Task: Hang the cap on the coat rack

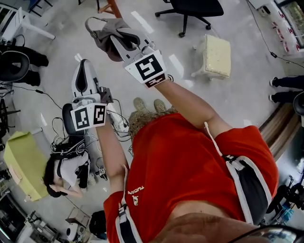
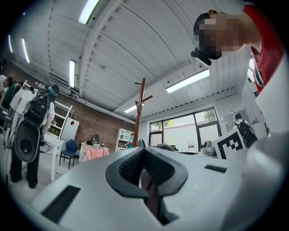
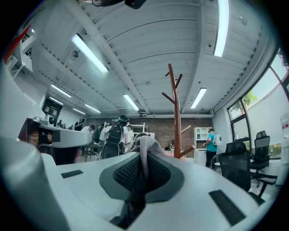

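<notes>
A grey cap (image 1: 102,32) hangs from my right gripper (image 1: 118,40), which is shut on its fabric and held up in front of me. In the right gripper view the grey cloth (image 3: 145,151) is pinched between the pads and bulges over the tips. The brown wooden coat rack (image 3: 176,115) stands upright ahead of that gripper, a little to the right, with bare pegs. My left gripper (image 1: 85,62) is lower and to the left, shut with nothing in it. The coat rack (image 2: 140,108) also shows straight beyond the left gripper (image 2: 143,155).
A black office chair (image 1: 190,9) and a cream padded stool (image 1: 216,54) stand on the floor ahead. A yellow-green box (image 1: 23,163) and cables lie to the left. People with backpacks (image 2: 29,131) stand at the left. Another black chair (image 3: 237,169) is right of the rack.
</notes>
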The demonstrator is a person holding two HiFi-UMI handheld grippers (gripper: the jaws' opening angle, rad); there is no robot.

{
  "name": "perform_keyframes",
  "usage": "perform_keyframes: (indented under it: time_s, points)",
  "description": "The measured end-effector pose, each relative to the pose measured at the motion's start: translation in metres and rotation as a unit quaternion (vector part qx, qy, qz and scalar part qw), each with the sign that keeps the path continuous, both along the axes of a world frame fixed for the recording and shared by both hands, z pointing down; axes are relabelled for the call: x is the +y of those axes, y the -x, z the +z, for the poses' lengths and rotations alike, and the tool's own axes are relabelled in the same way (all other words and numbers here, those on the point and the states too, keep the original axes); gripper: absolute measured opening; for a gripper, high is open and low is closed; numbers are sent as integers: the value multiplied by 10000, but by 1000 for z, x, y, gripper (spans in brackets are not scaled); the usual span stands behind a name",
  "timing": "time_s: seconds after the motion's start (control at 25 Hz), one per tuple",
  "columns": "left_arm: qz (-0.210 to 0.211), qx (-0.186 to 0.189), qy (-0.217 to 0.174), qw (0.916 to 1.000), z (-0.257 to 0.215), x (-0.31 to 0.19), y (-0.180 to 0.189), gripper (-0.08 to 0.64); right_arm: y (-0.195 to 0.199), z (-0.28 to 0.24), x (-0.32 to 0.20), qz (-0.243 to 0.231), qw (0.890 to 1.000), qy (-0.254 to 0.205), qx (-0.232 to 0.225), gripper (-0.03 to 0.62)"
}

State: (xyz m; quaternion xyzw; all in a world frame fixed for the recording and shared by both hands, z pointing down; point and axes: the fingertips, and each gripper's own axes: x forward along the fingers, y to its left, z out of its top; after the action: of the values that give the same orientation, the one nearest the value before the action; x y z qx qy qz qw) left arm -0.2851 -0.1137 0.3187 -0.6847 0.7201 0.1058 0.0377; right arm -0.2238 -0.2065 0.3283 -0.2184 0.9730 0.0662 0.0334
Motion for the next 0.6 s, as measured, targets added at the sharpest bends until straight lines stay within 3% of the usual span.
perform_keyframes:
  time_s: [0.16, 0.28, 0.6]
  points:
    - [206, 112, 75, 9997, 7, -30, 31, 8, 44, 9, -31, 514, 9982, -166, 265, 34]
    - [388, 158, 120, 9990, 13, -46, 53, 8, 67, 30, -54, 958, 9939, -48, 544, 34]
    - [804, 176, 232, 9963, 24, -78, 102, 8, 98, 75, -94, 1779, 9803, 208, 836, 34]
